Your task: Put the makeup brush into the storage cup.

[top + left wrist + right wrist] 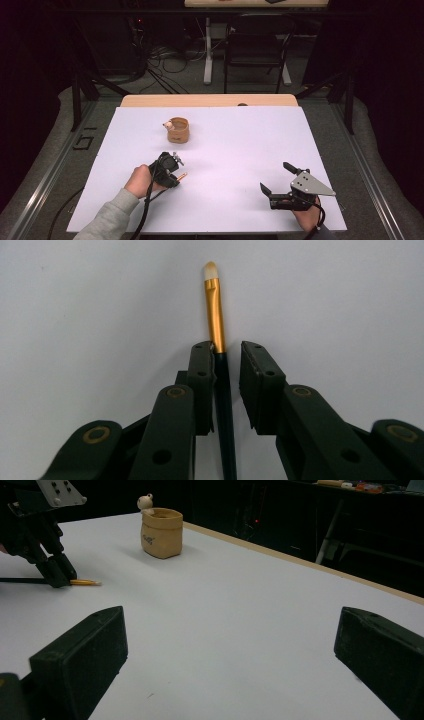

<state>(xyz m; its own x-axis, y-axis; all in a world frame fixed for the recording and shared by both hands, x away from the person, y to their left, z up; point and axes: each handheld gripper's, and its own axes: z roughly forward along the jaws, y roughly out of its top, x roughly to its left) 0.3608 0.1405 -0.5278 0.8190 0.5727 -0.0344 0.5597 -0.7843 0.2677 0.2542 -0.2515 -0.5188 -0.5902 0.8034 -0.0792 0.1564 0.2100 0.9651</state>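
Gold-ferruled brush (pixel 216 315) with a dark handle lies flat on the white table (pixel 235 145), lower-left of centre in the high view. Left gripper (pixel 225 352) straddles the handle: jaws narrow, one pad touching it, a thin gap at the other, so not clamped. Right gripper (pixel 278 176), lower right, has its jaws spread wide with nothing between them. Tan pouch-shaped holder (pixel 178 129) stands upper-centre, well apart.

Gold-ferruled, dark-handled brush (pixel 216 315) lies flat on white table (pixel 240 150).
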